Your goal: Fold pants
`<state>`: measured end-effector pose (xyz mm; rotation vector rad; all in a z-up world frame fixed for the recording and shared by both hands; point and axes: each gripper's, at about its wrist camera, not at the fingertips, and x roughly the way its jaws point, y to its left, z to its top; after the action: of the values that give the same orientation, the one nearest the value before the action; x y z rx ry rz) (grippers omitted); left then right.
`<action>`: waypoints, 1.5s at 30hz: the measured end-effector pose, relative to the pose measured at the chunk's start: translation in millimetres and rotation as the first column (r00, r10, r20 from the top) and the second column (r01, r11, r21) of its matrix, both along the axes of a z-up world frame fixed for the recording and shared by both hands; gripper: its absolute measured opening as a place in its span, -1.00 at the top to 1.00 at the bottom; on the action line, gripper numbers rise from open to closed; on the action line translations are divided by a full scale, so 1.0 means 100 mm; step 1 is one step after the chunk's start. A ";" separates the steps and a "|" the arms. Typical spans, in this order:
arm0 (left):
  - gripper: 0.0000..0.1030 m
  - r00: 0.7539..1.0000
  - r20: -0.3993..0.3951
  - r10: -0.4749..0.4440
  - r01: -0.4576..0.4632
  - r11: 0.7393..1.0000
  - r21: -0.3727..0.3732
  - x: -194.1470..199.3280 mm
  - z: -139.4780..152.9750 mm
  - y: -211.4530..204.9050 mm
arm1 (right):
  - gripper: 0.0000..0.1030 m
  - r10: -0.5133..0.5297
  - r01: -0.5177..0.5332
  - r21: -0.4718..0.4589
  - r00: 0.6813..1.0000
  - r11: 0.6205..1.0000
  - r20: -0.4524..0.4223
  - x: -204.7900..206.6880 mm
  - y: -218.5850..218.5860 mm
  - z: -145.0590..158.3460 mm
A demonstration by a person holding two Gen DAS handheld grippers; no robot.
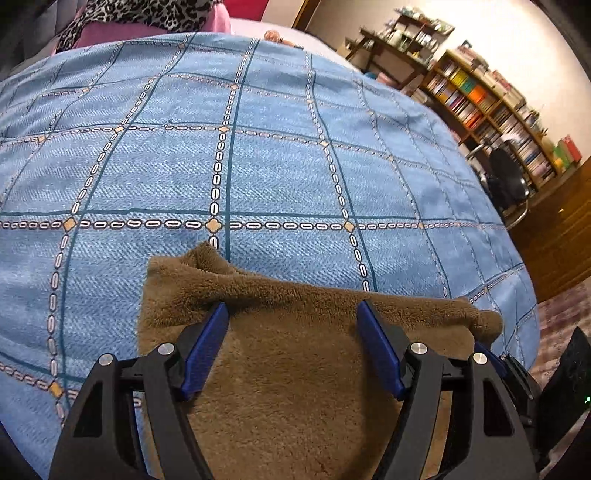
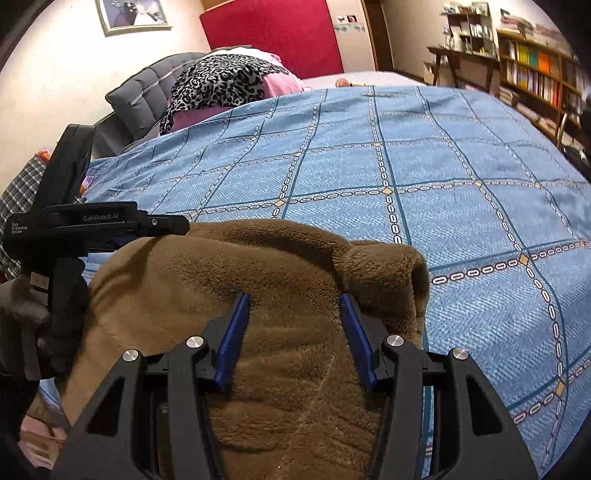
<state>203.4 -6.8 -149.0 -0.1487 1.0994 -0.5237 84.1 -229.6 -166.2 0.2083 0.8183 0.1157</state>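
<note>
Brown fleece pants [image 1: 295, 369] lie bunched on the near part of a blue checked bedspread [image 1: 277, 166]. My left gripper [image 1: 292, 306] points down over them, jaws wide apart. Its blue fingertips [image 1: 221, 310] reach the rumpled far edge of the fleece, and the pads do not pinch it. In the right wrist view the pants [image 2: 288, 258] form a humped pile with a rolled fold at the right. My right gripper [image 2: 293, 295] stands open over this pile, with fabric lying between its fingers. The left tool's black housing [image 2: 92, 221] sits at the pile's left edge, held by a gloved hand [image 2: 26, 314].
The bedspread [image 2: 443, 184] stretches far ahead and to the right. A leopard-print pillow [image 2: 218, 85] and a grey cushion [image 2: 140, 96] lie at the head, below a red headboard [image 2: 273, 33]. Bookshelves [image 1: 491, 107] and a dark chair [image 1: 506, 177] stand past the bed's right edge.
</note>
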 end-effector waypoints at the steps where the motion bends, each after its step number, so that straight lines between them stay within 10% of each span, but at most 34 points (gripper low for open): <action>1: -0.39 1.000 0.007 0.002 -0.002 1.000 -0.013 -0.01 0.00 0.02 | -0.02 -0.001 0.001 0.002 1.000 1.000 0.001 0.00 -0.01 -0.01; 17: -0.49 0.992 0.091 0.086 -0.081 0.995 -0.058 -0.46 0.52 0.45 | -0.03 -0.018 0.018 0.078 1.000 0.997 0.011 -0.14 -0.09 0.35; 31: -0.75 0.993 0.027 0.114 -0.114 0.993 -0.006 -0.87 0.09 0.65 | -0.03 -0.058 0.060 0.046 0.998 0.997 -0.038 -0.05 -0.19 0.13; 45: -0.73 0.988 0.063 0.144 -0.145 0.989 0.014 -1.06 0.25 0.89 | -0.32 -0.111 0.114 0.138 0.993 0.984 -0.027 -0.79 -0.50 0.29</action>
<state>97.2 82.1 -124.0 -0.1935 1.0246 -0.3858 4.7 -279.7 -137.3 0.3878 0.8167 0.0650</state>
